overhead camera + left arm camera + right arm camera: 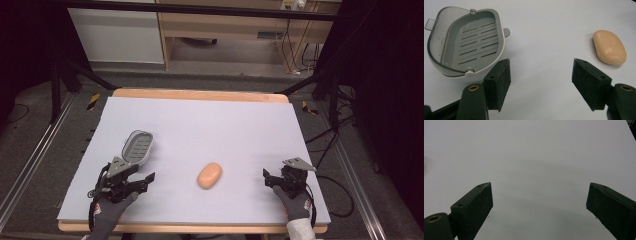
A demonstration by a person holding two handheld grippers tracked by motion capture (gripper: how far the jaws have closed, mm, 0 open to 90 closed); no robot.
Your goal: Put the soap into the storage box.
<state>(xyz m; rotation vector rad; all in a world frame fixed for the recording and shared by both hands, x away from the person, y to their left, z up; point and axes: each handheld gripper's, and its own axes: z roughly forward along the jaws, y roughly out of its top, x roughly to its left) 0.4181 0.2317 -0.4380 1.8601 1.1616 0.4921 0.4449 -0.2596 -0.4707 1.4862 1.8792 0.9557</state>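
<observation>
Both tongs rested released on the counter [200, 115]: left tongs [141, 176] near a grey soap dish [138, 146], right tongs [270, 179] right of the peach soap [209, 175].

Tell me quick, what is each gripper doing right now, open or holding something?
Left gripper: open, empty, near the soap dish.
Right gripper: open, empty.

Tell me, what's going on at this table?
A person sits at the table with a gripper in each hand. Both the left gripper and the right gripper are open, holding nothing. A bar of soap lies between them, and an open soap box sits just ahead of the left gripper. Nothing has been picked up yet.
</observation>
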